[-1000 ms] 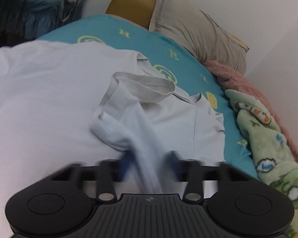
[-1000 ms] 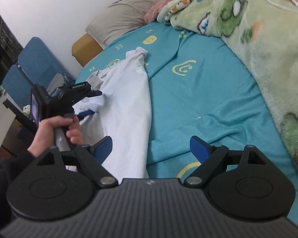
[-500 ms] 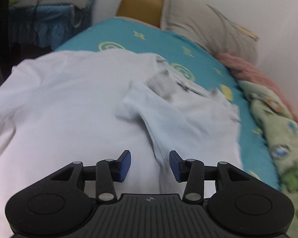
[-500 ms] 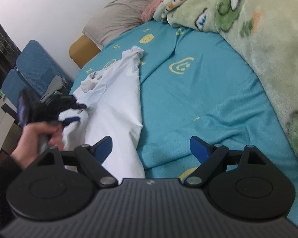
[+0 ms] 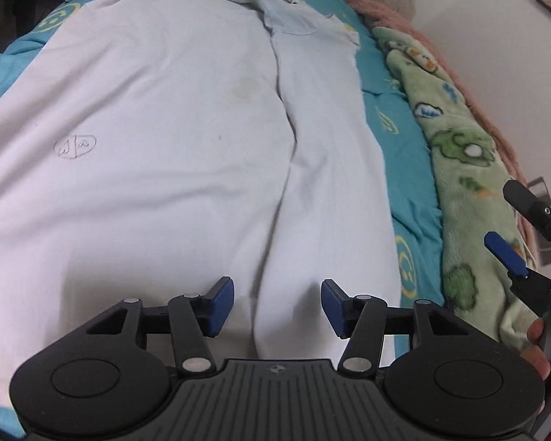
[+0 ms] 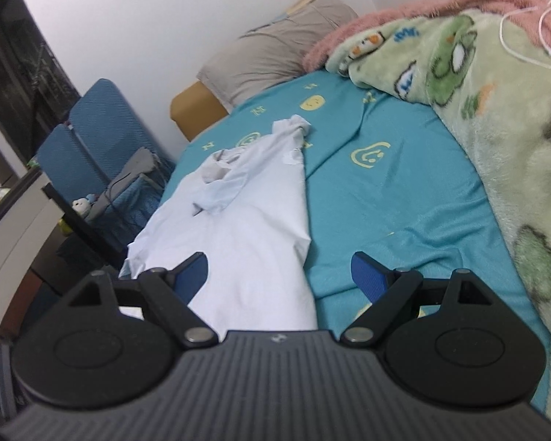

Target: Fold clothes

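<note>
Left wrist view shows the white shirt (image 5: 172, 139) spread along the teal bed sheet (image 5: 415, 169), with its right side laid over the body so that a long fold edge runs from the collar at the far end down to the near hem. The left gripper (image 5: 277, 307) hangs just above that fold near the hem, its fingers spread and holding nothing. The right gripper (image 6: 279, 275) is likewise spread and empty, over the shirt's near right edge, with the green blanket (image 6: 496, 117) heaped on the far right. The folded flap looks loose and slightly puffed along its edge, so a pinch that catches only the top layer would likely peel it back open. The sleeve bunched at the far collar could drag and skew any further fold. Thin fabric may also slip from a shallow grip.
</note>
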